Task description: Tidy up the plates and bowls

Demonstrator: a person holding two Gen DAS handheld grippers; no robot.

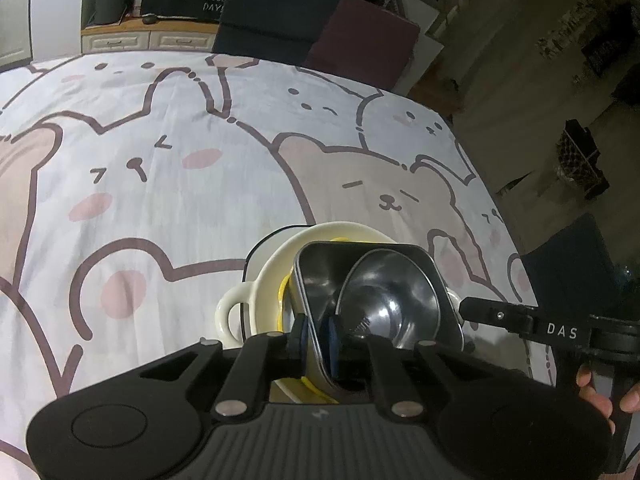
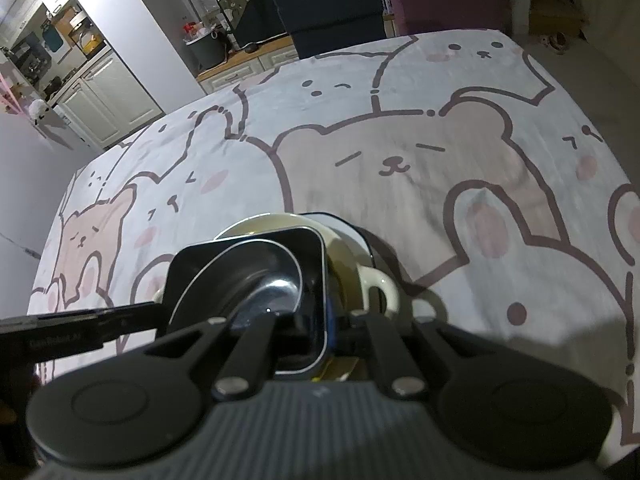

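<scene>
A square steel tray (image 1: 372,300) with a round steel bowl (image 1: 394,304) inside it sits in a cream two-handled bowl (image 1: 264,280), which rests on a dark-rimmed white plate (image 1: 256,252). My left gripper (image 1: 316,336) is shut on the tray's left wall. In the right wrist view my right gripper (image 2: 320,320) is shut on the right wall of the steel tray (image 2: 248,280), with the round bowl (image 2: 264,284) inside it and the cream bowl (image 2: 348,256) beneath. The right gripper's finger (image 1: 500,314) shows in the left view.
The table is covered with a white cloth printed with bears and rabbits (image 1: 160,184). Dark chairs (image 1: 276,16) stand at the far edge. The table's right edge (image 1: 492,184) drops to the floor. A cabinet counter (image 2: 240,56) lies behind.
</scene>
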